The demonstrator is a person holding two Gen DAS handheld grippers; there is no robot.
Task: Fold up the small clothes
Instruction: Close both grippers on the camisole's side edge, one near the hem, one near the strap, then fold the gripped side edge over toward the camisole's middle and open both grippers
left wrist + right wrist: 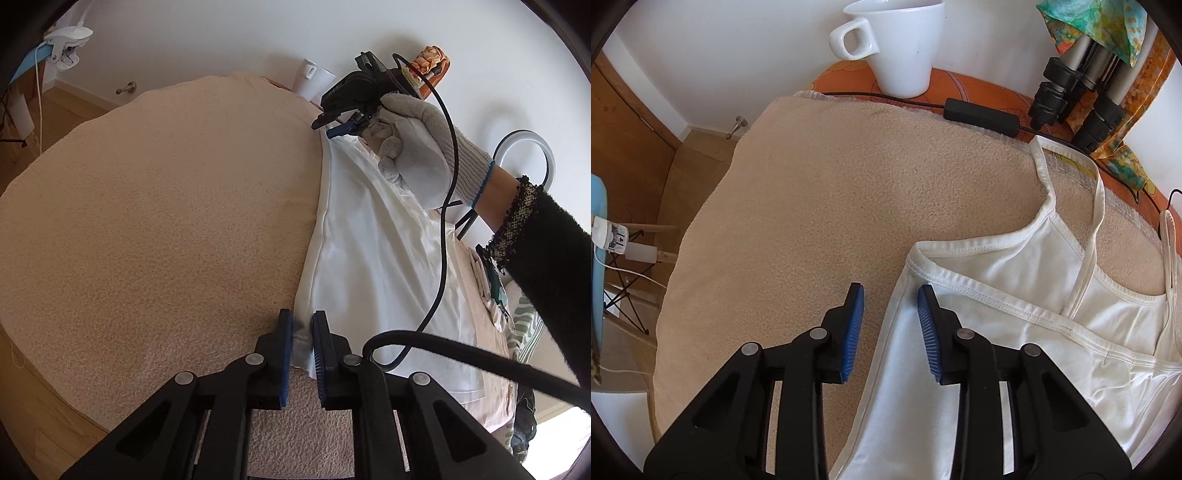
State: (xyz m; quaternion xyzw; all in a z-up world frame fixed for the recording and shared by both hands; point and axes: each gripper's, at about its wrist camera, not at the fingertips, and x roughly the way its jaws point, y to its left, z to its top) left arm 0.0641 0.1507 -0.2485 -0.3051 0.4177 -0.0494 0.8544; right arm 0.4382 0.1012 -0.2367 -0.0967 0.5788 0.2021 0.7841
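A white strappy top lies flat on a beige towel. My left gripper has its jaws narrowly apart around the top's bottom left corner hem. My right gripper is open, its jaws astride the top's upper left side edge by the armhole; it also shows in the left wrist view, held by a gloved hand at the far corner. The thin straps lie spread towards the back.
A white mug stands at the back edge on an orange cloth. A black power adapter with cable and black tripod legs lie behind the towel. Folded clothes sit at the right. Wooden floor lies left.
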